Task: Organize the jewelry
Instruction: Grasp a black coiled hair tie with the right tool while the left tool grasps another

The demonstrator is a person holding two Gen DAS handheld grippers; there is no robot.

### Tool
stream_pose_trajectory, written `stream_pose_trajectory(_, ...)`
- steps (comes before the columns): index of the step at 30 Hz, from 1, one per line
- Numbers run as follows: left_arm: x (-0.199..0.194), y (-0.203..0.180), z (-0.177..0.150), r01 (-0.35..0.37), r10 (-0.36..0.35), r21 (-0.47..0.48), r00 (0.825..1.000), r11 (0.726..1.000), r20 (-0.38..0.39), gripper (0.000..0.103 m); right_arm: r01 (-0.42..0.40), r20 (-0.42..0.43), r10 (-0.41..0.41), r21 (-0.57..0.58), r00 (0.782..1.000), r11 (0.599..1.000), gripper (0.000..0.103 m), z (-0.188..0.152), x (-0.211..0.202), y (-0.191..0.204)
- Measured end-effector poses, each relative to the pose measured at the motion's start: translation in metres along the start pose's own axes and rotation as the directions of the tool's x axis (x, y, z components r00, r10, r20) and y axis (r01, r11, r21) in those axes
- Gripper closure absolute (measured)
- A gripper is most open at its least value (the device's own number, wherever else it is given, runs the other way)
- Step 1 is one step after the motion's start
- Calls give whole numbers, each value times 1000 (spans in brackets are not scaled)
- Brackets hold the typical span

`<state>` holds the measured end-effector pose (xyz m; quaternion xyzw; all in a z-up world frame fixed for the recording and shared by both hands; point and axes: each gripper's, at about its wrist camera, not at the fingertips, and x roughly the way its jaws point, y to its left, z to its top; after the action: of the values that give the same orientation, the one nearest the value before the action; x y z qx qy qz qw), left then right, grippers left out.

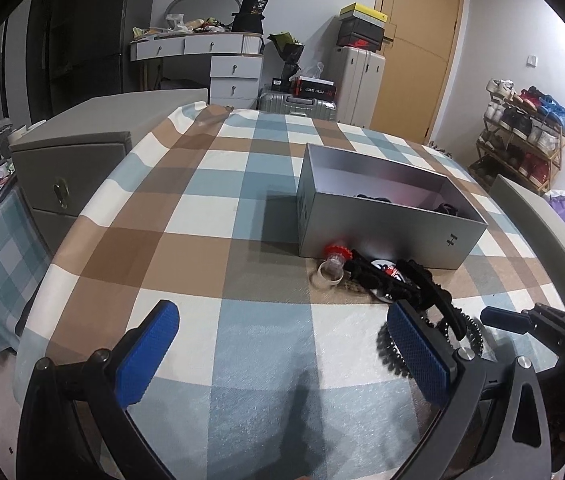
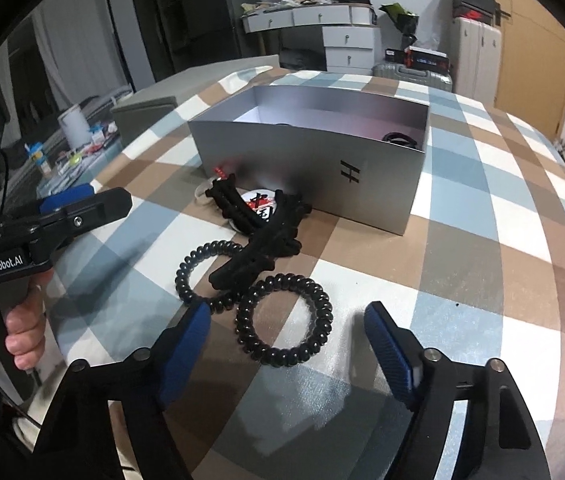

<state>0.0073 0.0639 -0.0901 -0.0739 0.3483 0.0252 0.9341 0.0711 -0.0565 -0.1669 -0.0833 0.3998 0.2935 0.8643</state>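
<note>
The left gripper (image 1: 282,344) hangs over the checked tablecloth (image 1: 218,208) with its blue pads spread wide and nothing between them; in the right wrist view it shows at the left edge, gripped by the person's hand (image 2: 22,328). To its right a small pile lies against the front wall of the grey box (image 2: 314,168): a red-capped little jar (image 1: 336,258), a pale ring (image 1: 328,276), a round badge (image 2: 260,206) and black knobbed bands (image 2: 258,240) lying across it. Nearer the camera, two black spiral hair ties (image 2: 284,320) lie flat, touching each other. The right gripper (image 2: 286,340) hovers low, jaws wide apart, with the nearer tie between its fingers, not clasped. Dark items lie inside the box.
</note>
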Motion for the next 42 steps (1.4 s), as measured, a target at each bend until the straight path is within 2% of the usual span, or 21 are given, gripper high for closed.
stream_pose_trajectory(6, 1, 2, 0, 0, 0, -1, 1000, 1000, -11, 1, 64, -9, -65, -77, 998, 995, 32, -2, 6, 12)
stream_pose_trajectory(10, 3, 4, -1, 1, -1, -6, 1000, 1000, -25, 1, 70, 1, -71, -108, 998, 992, 52, -3, 5, 17)
stream_pose_trajectory(16, 3, 5, -2, -2, 2, -6, 999, 1000, -35, 1, 67, 6, -67, -99, 998, 993, 61, -2, 4, 13)
stream_pose_trajectory(28, 3, -3, -2, 22, -21, 14, 999, 1000, -48, 1, 31, 30, -30, -41, 999, 999, 64, -12, -12, 2)
stream_pose_trajectory(31, 7, -11, -2, 57, -54, 40, 996, 998, -76, 1, 19, 42, -19, -15, 999, 1000, 64, -15, -20, -3)
stream_pose_trajectory(34, 14, -25, -3, 162, -150, 83, 979, 983, -137, 1, 7, 54, -8, 22, 999, 1000, 64, -20, -28, -11)
stream_pose_trajectory(36, 18, -36, -4, 194, -174, 112, 971, 975, -164, 1, 5, 61, -7, 35, 998, 999, 64, -23, -32, -15)
stream_pose_trajectory(39, 20, -50, -4, 211, -180, 166, 967, 963, -181, 1, -1, 81, -4, 58, 997, 998, 64, -28, -40, -20)
stream_pose_trajectory(42, 29, -62, -3, 202, -153, 224, 964, 954, -215, 1, -15, 101, 6, 84, 995, 996, 64, -32, -46, -26)
